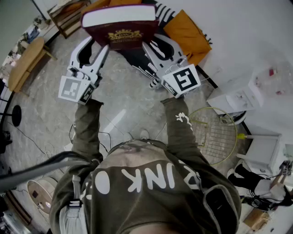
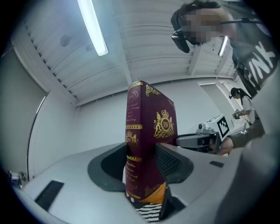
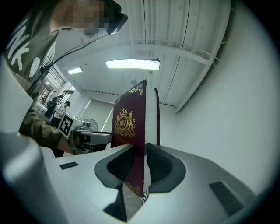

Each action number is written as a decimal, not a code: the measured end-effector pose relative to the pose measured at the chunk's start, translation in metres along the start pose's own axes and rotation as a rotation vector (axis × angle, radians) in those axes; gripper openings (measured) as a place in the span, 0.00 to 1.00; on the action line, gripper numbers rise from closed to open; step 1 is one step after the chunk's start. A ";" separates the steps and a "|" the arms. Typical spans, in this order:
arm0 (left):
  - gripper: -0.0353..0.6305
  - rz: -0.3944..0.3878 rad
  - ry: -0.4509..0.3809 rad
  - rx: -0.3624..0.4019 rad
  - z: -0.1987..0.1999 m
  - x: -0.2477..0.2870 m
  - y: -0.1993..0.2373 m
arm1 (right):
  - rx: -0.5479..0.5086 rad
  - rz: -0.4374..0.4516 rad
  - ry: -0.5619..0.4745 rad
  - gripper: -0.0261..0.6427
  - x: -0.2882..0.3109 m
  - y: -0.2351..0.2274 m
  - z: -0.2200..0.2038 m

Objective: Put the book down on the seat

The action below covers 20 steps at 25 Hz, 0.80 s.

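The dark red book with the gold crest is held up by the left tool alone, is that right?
Not alone. The right tool grips the book too, by its cover edge, as the right gripper view shows. The left tool holds its spine side.

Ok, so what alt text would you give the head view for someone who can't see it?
Looking down from a person's head: a maroon book with a gold crest is held up, clamped by the left gripper on one side and the right gripper on the other. Below are an orange cushion, striped fabric and, on the grey floor, a racket.
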<state>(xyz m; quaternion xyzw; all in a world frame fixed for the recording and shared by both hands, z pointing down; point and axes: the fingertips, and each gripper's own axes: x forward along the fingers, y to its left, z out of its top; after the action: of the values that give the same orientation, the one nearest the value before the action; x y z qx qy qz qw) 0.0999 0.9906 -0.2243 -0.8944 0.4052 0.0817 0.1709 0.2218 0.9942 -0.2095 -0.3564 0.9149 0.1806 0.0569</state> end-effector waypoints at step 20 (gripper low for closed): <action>0.34 0.016 0.096 -0.044 -0.039 0.011 -0.011 | 0.058 0.060 0.047 0.19 -0.012 -0.010 -0.037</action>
<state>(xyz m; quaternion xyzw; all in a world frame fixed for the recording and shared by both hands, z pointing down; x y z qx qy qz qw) 0.1162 0.9750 -0.1882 -0.8976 0.4181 0.0489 0.1310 0.2388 0.9811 -0.1752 -0.3313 0.9312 0.1469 0.0402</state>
